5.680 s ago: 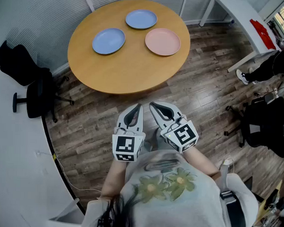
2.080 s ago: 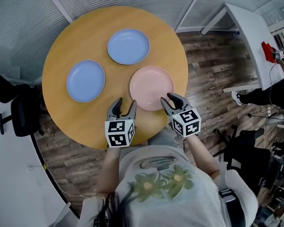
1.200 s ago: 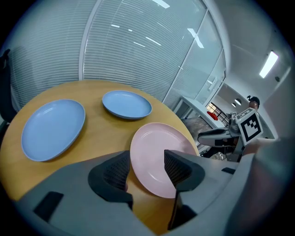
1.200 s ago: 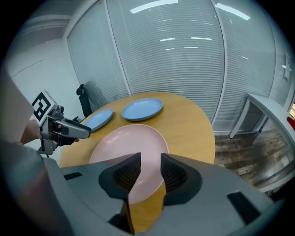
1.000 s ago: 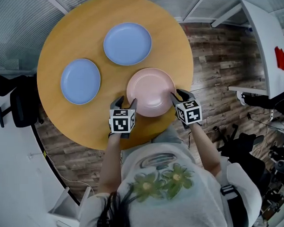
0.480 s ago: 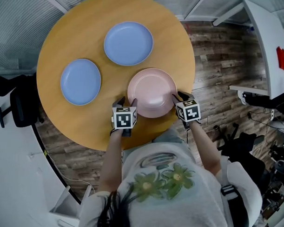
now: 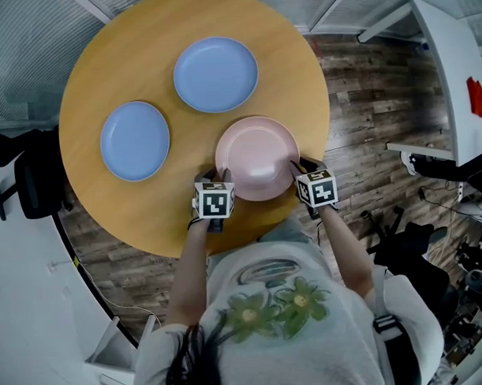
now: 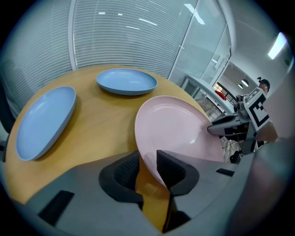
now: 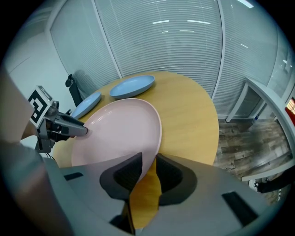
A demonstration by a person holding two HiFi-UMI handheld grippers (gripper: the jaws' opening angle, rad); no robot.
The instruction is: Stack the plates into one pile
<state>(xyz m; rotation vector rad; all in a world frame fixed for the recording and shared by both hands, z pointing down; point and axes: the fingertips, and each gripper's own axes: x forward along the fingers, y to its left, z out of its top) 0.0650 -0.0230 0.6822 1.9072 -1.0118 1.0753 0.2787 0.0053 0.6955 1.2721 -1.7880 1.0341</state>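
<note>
bench (image 7: 127, 65): round, pale wood, lying under and ahead of both claws; it carries all three plates.
pink plate (image 7: 256, 157): the plate nearest the person, set between the two claws, with its near-left rim in the left claw and its right rim in the right claw (whether it sits flat on the bench or is tipped a little I cannot tell).
far blue plate (image 7: 216, 74): ahead of both claws, beyond the pink plate and apart from it, on the bench.
left blue plate (image 7: 135, 141): off to the left of the left claw and a little ahead of it, well apart from the pink plate, on the bench.
left claw (image 8: 147, 159): points steeply down; its jaws have just been closing, and the pink plate's rim stands between the ribbed pads, which pinch it from above and below.
right claw (image 9: 148, 161): also points steeply down, across the pink plate from the left claw; its jaws are partly closed and pinch the plate's thin rim, one pad over the face and one under the edge.
</note>
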